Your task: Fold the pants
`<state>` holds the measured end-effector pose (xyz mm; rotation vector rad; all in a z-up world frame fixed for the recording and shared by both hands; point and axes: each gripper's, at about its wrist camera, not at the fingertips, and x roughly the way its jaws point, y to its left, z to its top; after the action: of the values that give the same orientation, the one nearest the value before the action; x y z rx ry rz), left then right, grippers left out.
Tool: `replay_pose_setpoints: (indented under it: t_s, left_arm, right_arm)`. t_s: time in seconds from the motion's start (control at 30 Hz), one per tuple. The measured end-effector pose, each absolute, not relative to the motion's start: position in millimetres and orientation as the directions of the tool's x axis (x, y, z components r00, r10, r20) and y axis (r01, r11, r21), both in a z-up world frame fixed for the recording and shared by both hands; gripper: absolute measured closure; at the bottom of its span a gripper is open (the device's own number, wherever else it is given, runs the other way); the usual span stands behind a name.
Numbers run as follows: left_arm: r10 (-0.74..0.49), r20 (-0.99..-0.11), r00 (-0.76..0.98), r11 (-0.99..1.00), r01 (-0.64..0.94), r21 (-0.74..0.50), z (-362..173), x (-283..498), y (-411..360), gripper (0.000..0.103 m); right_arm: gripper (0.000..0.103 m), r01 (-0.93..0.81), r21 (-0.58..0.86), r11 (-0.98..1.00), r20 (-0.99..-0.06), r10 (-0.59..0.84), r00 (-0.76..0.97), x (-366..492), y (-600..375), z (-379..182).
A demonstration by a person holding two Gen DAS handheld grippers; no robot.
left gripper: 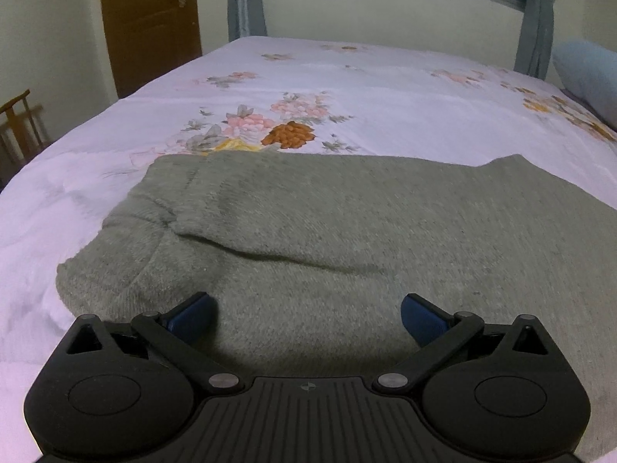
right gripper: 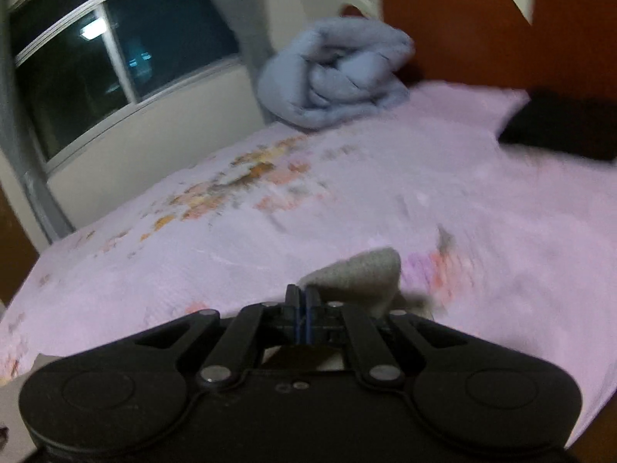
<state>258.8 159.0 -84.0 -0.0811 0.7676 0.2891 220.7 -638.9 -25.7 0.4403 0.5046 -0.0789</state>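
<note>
The grey pants are seen in the left wrist view spread across the lower half of the frame on the floral bedsheet, with one layer folded over another along a dark crease running from centre left toward the middle; the right side of the garment is cut off by the frame edge and its near part is hidden under the tool body. The left gripper is recorded with its jaws wide apart, the blue pads hanging over the fabric near the bottom centre with nothing between them; whether the pads touch the cloth cannot be told. In the right wrist view, which is strongly blurred, the right gripper is seen with its jaws closed together at lower centre, and a fold of the grey pants is pinched there, rising as a small rounded flap just right of the fingertips; the rest of the garment is hidden behind the black tool body. A rolled pale blue quilt is noted at upper centre against the headboard, and a dark object at the upper right lies on the sheet, too smeared to be identified. A window is noted at upper left of the right view, and a brown door at upper left of the left view, with a wooden piece of furniture at the far left edge only partly visible
</note>
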Motion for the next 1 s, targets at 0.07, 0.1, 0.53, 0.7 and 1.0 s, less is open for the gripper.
replay_pose_setpoints:
  t_s: [0.07,0.1,0.53,0.7,1.0]
  left_arm:
    - [0.228,-0.695,0.682,0.958,-0.285,0.034,-83.9,258.4,158.7,0.0]
    - [0.228,-0.695,0.682,0.958,-0.286,0.034,-84.1,258.5,158.9,0.0]
    - [0.254,-0.651,0.715,0.947,-0.322,0.015,-69.5,217.7,149.0,0.0]
    - [0.264,-0.672,0.692,0.949,-0.311,0.053,-73.4,211.4,143.9,0.0]
    - [0.201,-0.73,0.654,0.953,-0.303,-0.008,-74.2,222.4,156.8,0.0]
  right_arm:
    - [0.103,0.21,0.45,0.868,-0.501,0.051,0.864,216.2,-650.6,-41.9]
    - [0.103,0.227,0.477,0.849,-0.511,0.058,0.858,214.4,-656.3,-49.8]
    - [0.069,0.297,0.698,0.651,-0.459,0.089,0.884,192.4,-699.8,-84.1]
    - [0.1,0.287,0.72,0.632,-0.476,0.148,0.867,216.9,-702.9,-87.0]
    - [0.103,0.083,0.701,0.708,-0.292,0.178,0.94,200.9,-679.4,-2.9]
